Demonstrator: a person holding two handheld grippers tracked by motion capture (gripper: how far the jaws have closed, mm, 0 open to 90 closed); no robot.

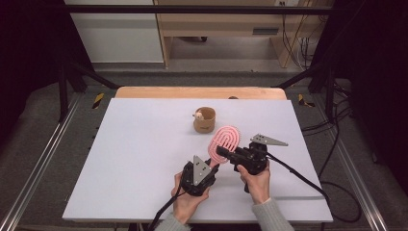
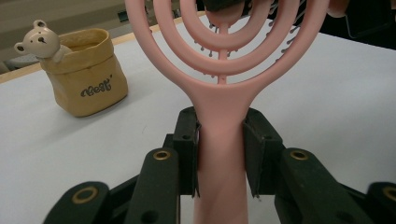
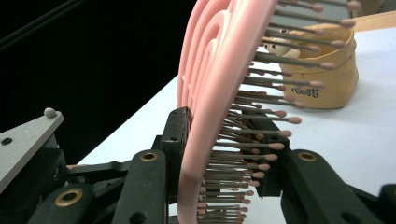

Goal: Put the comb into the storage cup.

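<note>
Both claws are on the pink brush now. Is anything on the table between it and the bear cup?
Nothing visible: only bare table lies between the brush and the cup, just beyond the brush head.

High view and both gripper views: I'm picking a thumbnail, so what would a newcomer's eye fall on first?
The pink hairbrush near the middle of the white table, held off it between two grippers: the left gripper is shut on its handle, and the right gripper is shut on its looped head, across the bristles. Next comes the small tan pouch with a bear figure peeking over its rim, standing just beyond the brush.
</note>
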